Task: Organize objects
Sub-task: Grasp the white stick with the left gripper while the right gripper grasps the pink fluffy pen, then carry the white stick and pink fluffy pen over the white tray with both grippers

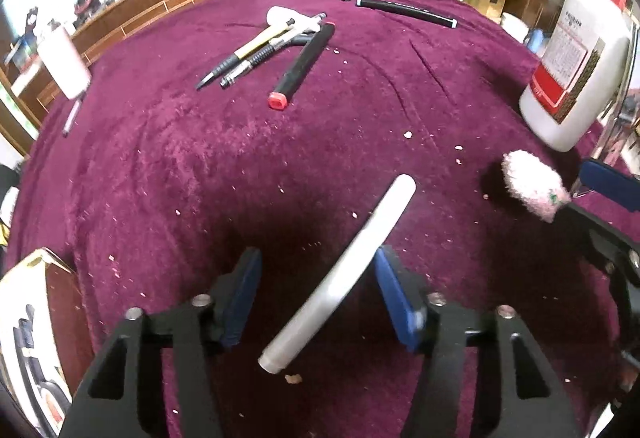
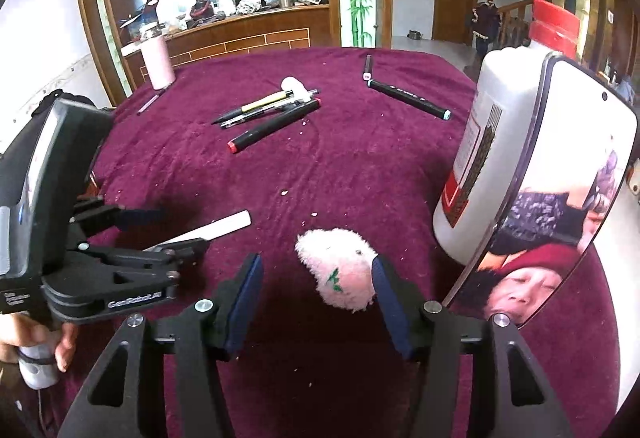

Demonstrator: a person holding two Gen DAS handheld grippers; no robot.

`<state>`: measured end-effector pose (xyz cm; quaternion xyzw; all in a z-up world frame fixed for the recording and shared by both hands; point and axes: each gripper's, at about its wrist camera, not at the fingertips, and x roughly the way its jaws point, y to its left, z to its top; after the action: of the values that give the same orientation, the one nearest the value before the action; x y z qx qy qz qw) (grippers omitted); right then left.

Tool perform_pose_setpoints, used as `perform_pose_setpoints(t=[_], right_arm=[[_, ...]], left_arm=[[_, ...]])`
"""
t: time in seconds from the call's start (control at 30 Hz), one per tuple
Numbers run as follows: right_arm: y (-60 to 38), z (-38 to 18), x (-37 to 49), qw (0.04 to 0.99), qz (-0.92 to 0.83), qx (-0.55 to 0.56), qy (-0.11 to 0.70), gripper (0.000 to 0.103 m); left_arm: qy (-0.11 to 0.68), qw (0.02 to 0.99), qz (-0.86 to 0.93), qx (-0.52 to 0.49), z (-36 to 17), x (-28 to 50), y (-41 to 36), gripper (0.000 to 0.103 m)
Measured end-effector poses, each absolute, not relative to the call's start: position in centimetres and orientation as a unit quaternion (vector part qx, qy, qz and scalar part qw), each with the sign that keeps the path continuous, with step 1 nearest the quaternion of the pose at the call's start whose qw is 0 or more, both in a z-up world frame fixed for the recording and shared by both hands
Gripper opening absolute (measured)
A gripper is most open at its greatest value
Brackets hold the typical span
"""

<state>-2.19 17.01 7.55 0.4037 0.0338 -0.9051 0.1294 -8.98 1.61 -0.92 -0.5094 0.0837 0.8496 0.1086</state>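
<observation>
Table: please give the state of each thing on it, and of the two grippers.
White pen, between the left fingers, not clamped.
Left gripper, open.
Fluffy pink item, against one right finger, not clamped.
Right gripper, open.
White bottle, upright, red cap on.
Phone, propped against the bottle, screen lit.
Red-ended marker, lying, capped.
Pink cup, upright.

Blurred: white tube [image 1: 352, 258] between the jaws, contact with the pads unclear. Cut off by the edge: box [image 1: 28, 338] at left. Unreadable: bottle [image 1: 576, 66] label print. Partly hidden behind phone [image 2: 560, 190]: bottle.
</observation>
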Motion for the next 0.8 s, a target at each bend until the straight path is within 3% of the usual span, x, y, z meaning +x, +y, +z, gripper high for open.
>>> perform_pose_setpoints(t=[0.03, 0.1, 0.23, 0.43, 0.5, 0.57, 0.8], right_arm=[[17.0, 7.7, -2.3, 0.127, -0.906, 0.402, 0.040, 0.061], [16.8, 7.6, -2.6, 0.126, -0.905, 0.403, 0.054, 0.064], [15.6, 7.1, -3.4, 0.127, -0.897, 0.411, 0.099, 0.065], [14.1, 5.0, -5.6, 0.110, -0.880, 0.434, 0.160, 0.065], [14.4, 4.2, -6.1, 0.109, -0.871, 0.457, 0.144, 0.036], [14.6, 4.0, -5.9, 0.088, -0.873, 0.455, 0.151, 0.028], [15.9, 5.7, -3.3, 0.159, -0.872, 0.459, 0.058, 0.026]], left_arm=[[0.084, 0.109, 0.849, -0.510, -0.9, -8.8, 1.7, 0.050], [0.089, 0.115, 0.848, -0.509, -0.8, -8.2, 2.1, 0.031], [0.111, 0.109, 0.845, -0.512, -0.7, -6.9, 3.0, 0.014], [0.044, 0.086, 0.832, -0.547, -0.5, -5.0, -0.8, 0.012], [0.015, 0.091, 0.828, -0.553, -0.4, -4.0, -2.3, 0.012], [-0.013, 0.096, 0.822, -0.561, -0.4, -3.1, -3.6, 0.012], [-0.029, 0.100, 0.820, -0.563, -0.4, -2.2, -4.3, 0.013]])
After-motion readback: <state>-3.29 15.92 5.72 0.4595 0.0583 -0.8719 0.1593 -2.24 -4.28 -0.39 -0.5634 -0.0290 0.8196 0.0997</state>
